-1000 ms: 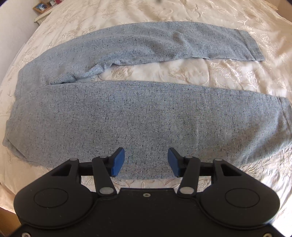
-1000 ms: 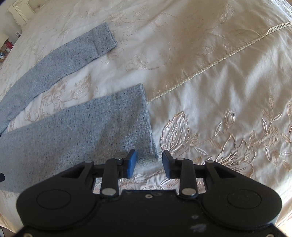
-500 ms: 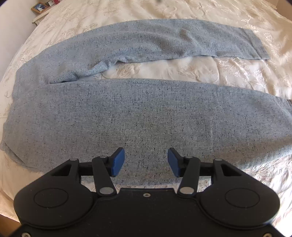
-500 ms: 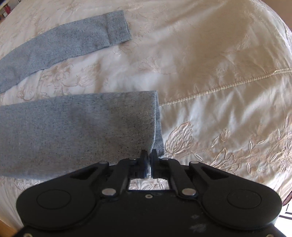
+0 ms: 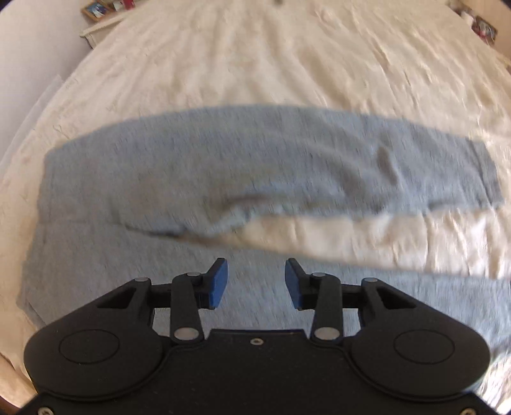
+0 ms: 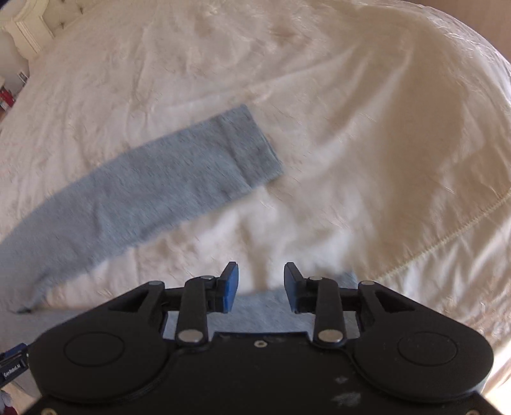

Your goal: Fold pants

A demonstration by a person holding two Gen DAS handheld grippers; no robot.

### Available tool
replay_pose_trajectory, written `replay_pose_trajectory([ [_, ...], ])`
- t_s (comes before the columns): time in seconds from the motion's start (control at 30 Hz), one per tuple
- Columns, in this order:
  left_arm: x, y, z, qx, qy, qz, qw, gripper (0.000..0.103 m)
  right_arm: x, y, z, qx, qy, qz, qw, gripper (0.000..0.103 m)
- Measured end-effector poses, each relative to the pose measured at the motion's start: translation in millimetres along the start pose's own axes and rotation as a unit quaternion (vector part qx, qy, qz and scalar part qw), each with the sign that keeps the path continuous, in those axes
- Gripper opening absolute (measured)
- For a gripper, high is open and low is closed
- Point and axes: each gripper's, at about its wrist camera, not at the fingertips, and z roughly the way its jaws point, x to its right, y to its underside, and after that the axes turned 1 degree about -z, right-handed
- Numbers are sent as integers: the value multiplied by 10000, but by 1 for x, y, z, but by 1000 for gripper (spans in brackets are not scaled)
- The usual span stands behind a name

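Note:
Grey-blue pants (image 5: pixel 223 166) lie spread flat on the cream bedspread, legs apart and running left to right. My left gripper (image 5: pixel 256 284) is open and empty, over the near leg (image 5: pixel 95 255). The far leg (image 6: pixel 153 191) runs diagonally in the right wrist view, its cuff toward the upper right. My right gripper (image 6: pixel 261 290) is open and empty, above the cuff end of the near leg (image 6: pixel 271 311), which shows just under its fingers. Both views are blurred by motion.
The embroidered cream bedspread (image 6: pixel 367 111) covers the whole bed, with a corded seam (image 6: pixel 447 239) at the right. A white bedside stand (image 5: pixel 102 27) with small items sits beyond the bed's far left corner. A white headboard (image 6: pixel 35 28) stands at upper left.
My right gripper, shut on the near leg's cuff half a second ago, has opened and let it go. Both grippers have moved forward over the near leg toward the far leg.

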Motion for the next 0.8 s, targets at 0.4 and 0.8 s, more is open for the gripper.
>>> replay_pose_trajectory([
  [0.4, -69, -89, 19, 731, -460, -596, 9945, 50, -98, -153, 124, 122, 80, 963, 9952, 37],
  [0.8, -108, -68, 53, 133, -537, -902, 9944, 50, -111, -163, 211, -744, 1313, 962, 9839, 27],
])
